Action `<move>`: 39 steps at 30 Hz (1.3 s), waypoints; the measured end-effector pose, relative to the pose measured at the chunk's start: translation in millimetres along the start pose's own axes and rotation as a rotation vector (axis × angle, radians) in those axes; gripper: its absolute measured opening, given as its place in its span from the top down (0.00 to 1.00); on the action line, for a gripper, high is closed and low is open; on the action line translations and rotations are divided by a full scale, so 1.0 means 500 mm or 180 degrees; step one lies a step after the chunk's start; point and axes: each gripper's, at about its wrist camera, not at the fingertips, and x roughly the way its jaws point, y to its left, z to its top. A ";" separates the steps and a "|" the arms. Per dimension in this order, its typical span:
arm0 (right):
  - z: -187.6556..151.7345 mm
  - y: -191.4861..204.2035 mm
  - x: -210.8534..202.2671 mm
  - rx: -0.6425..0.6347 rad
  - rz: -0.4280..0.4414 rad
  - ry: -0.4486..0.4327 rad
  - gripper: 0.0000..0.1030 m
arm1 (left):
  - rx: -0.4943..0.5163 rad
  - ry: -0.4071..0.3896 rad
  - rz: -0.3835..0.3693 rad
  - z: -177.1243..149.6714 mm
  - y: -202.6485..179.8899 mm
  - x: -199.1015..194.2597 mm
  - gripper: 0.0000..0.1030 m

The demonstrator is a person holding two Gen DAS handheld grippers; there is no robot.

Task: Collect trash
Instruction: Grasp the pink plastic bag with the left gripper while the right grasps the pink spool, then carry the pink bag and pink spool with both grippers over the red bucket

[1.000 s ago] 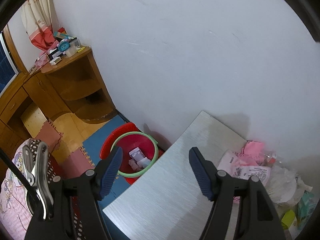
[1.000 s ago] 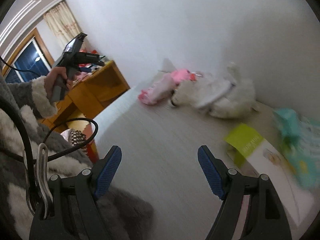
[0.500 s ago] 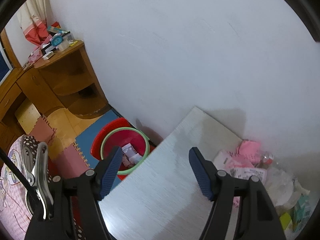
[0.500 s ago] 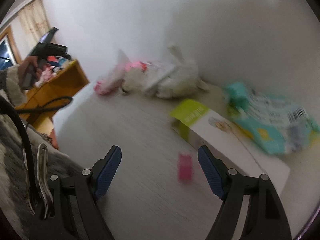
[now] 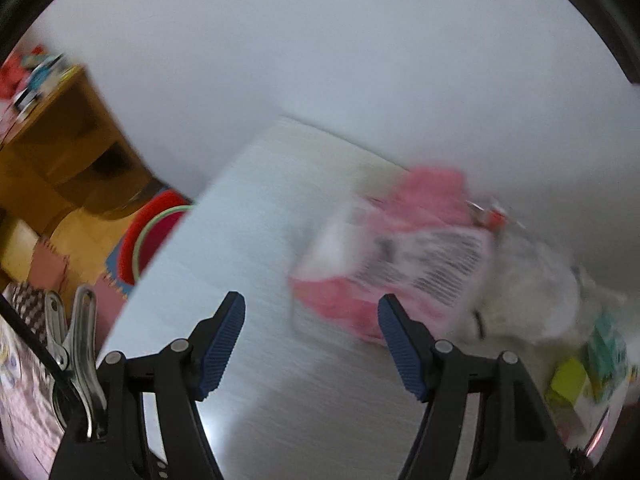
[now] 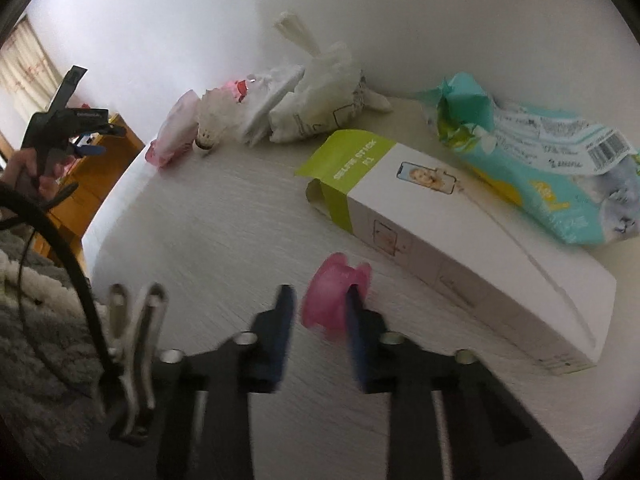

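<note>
A small pink plastic piece (image 6: 334,300) lies on the white table (image 6: 220,220). My right gripper (image 6: 319,294) is closing around it: the right finger touches it, while a gap still shows at the left finger. My left gripper (image 5: 310,304) hangs open and empty over the table (image 5: 240,240), with a blurred pink packet (image 5: 384,264) just beyond its fingertips. A red bin (image 5: 152,232) with a green rim stands on the floor left of the table, half hidden by the table's edge.
A white selfie-stick box (image 6: 460,248) lies right of the pink piece, with a teal wipes packet (image 6: 540,168) behind it. White plastic bags (image 6: 312,96), a shuttlecock (image 6: 212,120) and the pink packet (image 6: 172,136) lie along the wall. A wooden shelf (image 5: 60,152) stands at the left.
My right gripper's jaws have drawn together around the pink piece as it came down. My left gripper swung down and right toward the pink packet; the bin slid to the left edge.
</note>
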 end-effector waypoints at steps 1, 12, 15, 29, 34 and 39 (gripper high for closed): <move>0.001 -0.002 -0.002 0.0031 0.0002 -0.0001 0.84 | 0.0110 -0.0014 -0.0044 -0.004 -0.028 0.002 0.29; 0.031 0.000 -0.012 0.0177 0.0158 0.0028 0.84 | 0.0813 -0.0316 0.0356 -0.028 -0.171 0.039 0.29; 0.047 0.005 -0.009 0.0191 0.0221 0.0029 0.84 | 0.0904 -0.0226 0.0400 -0.028 -0.160 0.064 0.68; 0.104 0.053 -0.035 -0.0042 0.0384 -0.0094 0.84 | 0.0714 -0.0430 0.0090 0.009 -0.085 -0.060 0.99; 0.129 0.071 -0.024 -0.0014 0.0500 -0.0164 0.84 | 0.0735 -0.0434 0.0086 0.026 -0.078 -0.075 0.99; 0.140 0.091 -0.023 -0.0030 0.0550 -0.0211 0.84 | 0.0640 -0.0639 0.0059 0.038 -0.056 -0.120 0.99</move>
